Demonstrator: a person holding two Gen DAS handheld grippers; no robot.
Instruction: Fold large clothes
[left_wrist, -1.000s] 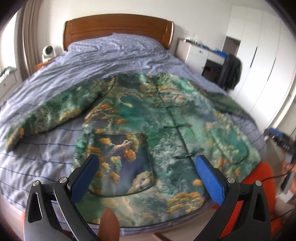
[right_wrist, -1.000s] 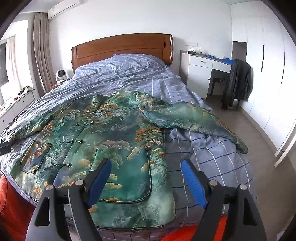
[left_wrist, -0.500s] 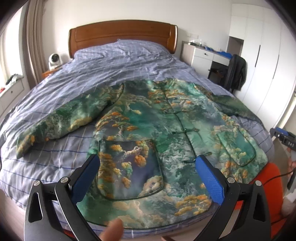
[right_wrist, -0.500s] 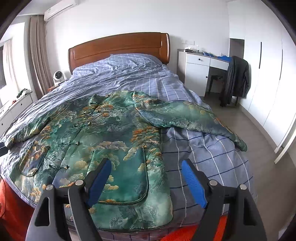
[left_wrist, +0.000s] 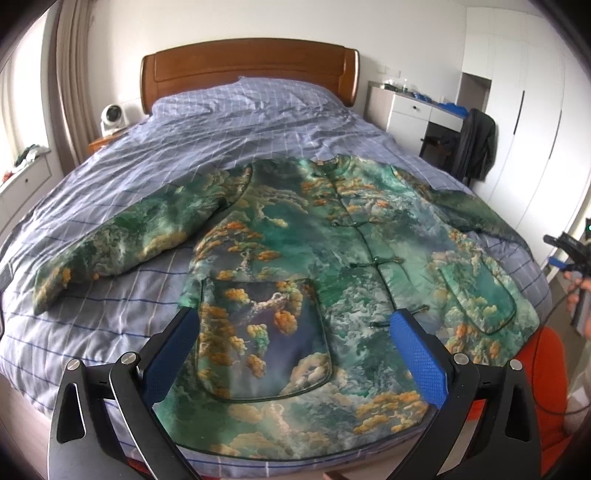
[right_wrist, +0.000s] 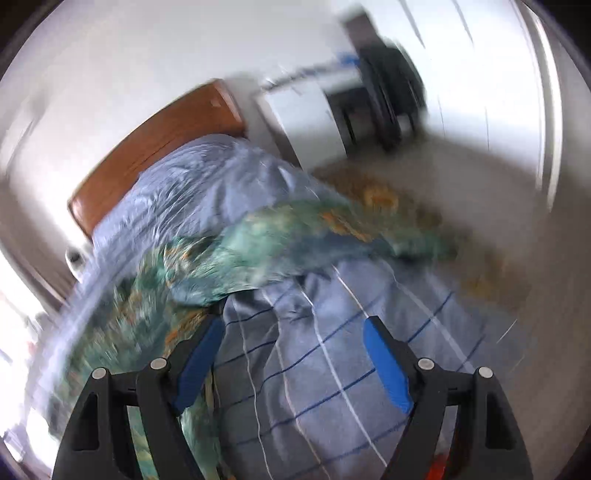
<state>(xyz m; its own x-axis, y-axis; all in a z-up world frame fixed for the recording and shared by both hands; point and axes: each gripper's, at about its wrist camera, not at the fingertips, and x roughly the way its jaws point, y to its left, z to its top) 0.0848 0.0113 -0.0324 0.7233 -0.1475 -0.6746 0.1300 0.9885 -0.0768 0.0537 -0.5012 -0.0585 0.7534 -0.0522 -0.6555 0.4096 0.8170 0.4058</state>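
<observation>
Swinging toward the bed's (left_wrist: 155, 155) right edge and rolling, the right hand-held gripper (right_wrist: 291, 354) blurs its view, jaws wide and empty. Left hand-held gripper (left_wrist: 295, 343) hovers wide above the jacket (left_wrist: 332, 258), spread flat near the foot edge.

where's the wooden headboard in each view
Left wrist view: the headboard sits top centre, upright and level, behind the pillow end of the bed.
Right wrist view: the headboard is at upper left, tilted steeply and blurred, because this picture is rolled.
Shared landmark: the green patterned jacket spread on the bed; in the right wrist view only its sleeve side shows, mid-frame.
</observation>
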